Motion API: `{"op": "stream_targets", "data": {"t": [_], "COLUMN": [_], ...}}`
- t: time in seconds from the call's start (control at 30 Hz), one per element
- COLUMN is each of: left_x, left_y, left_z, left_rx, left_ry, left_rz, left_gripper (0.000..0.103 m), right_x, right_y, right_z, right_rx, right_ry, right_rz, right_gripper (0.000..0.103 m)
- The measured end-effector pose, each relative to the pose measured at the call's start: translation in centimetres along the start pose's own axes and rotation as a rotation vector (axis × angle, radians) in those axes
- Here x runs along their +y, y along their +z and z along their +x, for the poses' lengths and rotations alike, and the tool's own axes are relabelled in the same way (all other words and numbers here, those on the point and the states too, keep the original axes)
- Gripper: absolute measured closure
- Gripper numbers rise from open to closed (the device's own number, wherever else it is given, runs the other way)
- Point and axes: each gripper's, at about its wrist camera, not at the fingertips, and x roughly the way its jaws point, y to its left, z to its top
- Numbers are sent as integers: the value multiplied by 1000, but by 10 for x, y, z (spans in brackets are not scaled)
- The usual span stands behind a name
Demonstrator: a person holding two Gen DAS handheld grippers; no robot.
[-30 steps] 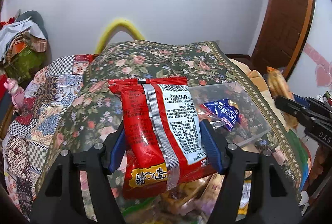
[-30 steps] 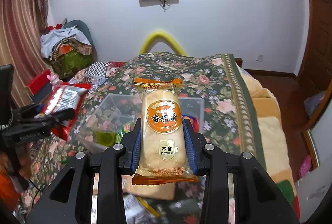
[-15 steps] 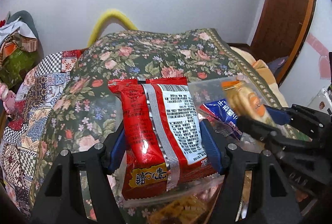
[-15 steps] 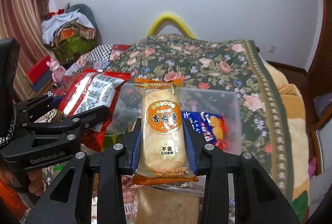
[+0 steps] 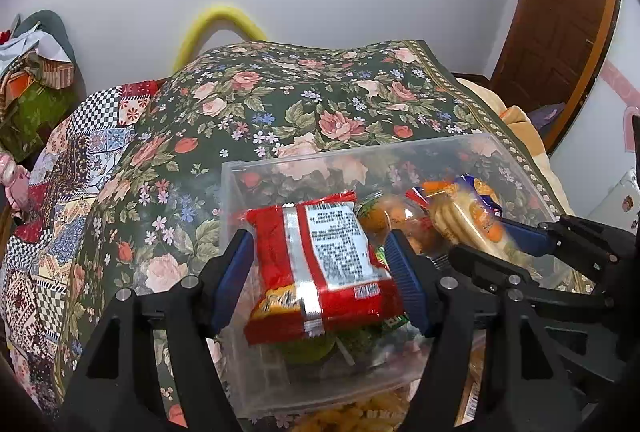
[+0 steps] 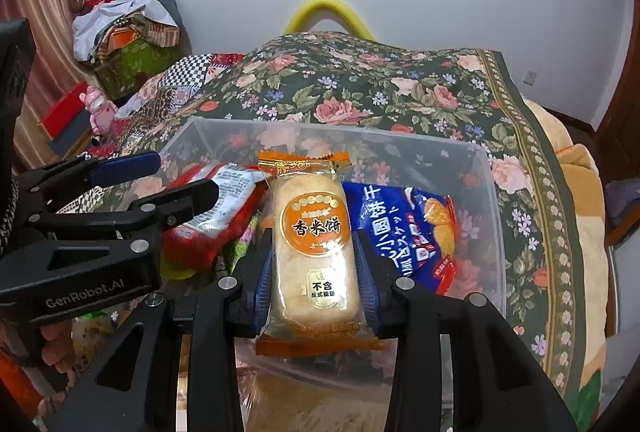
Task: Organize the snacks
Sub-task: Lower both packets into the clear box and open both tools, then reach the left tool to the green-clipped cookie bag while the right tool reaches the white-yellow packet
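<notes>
A clear plastic bin (image 5: 280,167) (image 6: 494,216) sits on the floral bedspread. My left gripper (image 5: 320,260) has opened; the red snack packet (image 5: 316,268) sits loosely between its blue pads, tilted over the bin's left part. The packet also shows in the right wrist view (image 6: 216,216). My right gripper (image 6: 314,264) is shut on an orange rice cracker packet (image 6: 314,240) and holds it over the bin's middle. It shows at the right in the left wrist view (image 5: 468,220). A blue snack bag (image 6: 404,228) lies in the bin's right part.
Green and orange packets (image 5: 380,220) lie in the bin under the red packet. More snacks (image 5: 352,412) lie on the bed in front of the bin. The floral bedspread (image 6: 360,91) stretches behind. Clutter and boxes (image 6: 128,43) stand at the left.
Both grippers moved forward and down over the bin. The left gripper's jaws opened and the red packet tilted and sank between them. The right gripper kept its hold.
</notes>
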Motion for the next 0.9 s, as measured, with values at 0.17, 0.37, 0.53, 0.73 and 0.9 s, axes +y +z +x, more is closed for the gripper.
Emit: {"op": "stream_targets", "data": {"t": [0.17,0.37,0.53,0.73,0.9], "left_x": [3,5,9,16,23], "left_y": [-2,-7,-17,-40,-69], "left_z": [-18,-52,-84,-111,-120], "left_rx": [-17,-57,-84,-76,-35], "left_ry": [-12,-6,-1,5,6], "left_rz": [-11,-4,-3,-2,-10], "left_gripper": [35,35,31,27,25], "right_x": [2,5,6,4,8], "right_y": [-1,0,-2,-17,-37], "right_z": [-11,-39,-67,-94,-105], "right_rx": [-11,-68,-112,-134,-118], "right_ry": [-8,-29,-38,-40,-42], "right_rz": [-7,-20,-27,-28,-44], "right_gripper": [58,45,38,33,31]}}
